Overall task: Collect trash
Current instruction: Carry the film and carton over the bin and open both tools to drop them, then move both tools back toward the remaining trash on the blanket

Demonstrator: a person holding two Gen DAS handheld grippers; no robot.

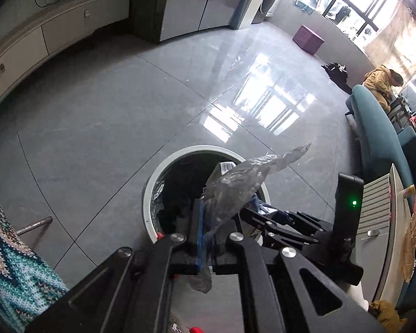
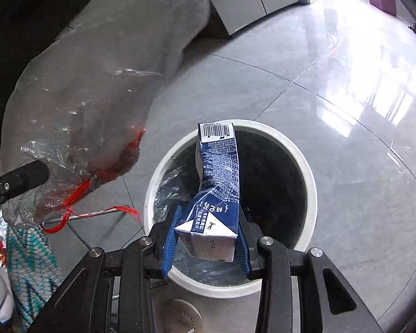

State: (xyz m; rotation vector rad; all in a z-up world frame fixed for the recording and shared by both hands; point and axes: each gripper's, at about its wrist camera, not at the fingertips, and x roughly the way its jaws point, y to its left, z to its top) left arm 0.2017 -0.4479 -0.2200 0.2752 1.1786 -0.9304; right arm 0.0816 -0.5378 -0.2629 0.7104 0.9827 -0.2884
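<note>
While both hover over the white bin [image 2: 313, 194], your left gripper [image 1: 208, 222] pinches the clear plastic bag [image 1: 235, 183] and your right gripper [image 2: 208, 238] clamps the blue carton [image 2: 219, 172].

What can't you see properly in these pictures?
- Bin bottom: both views, dark inside, and the carton covers part.
- Carton's front: right view, faces away.
- Bag bottom end: left view, hidden behind the left tongs.
- Right tongs handle: cut off by the edge.
</note>
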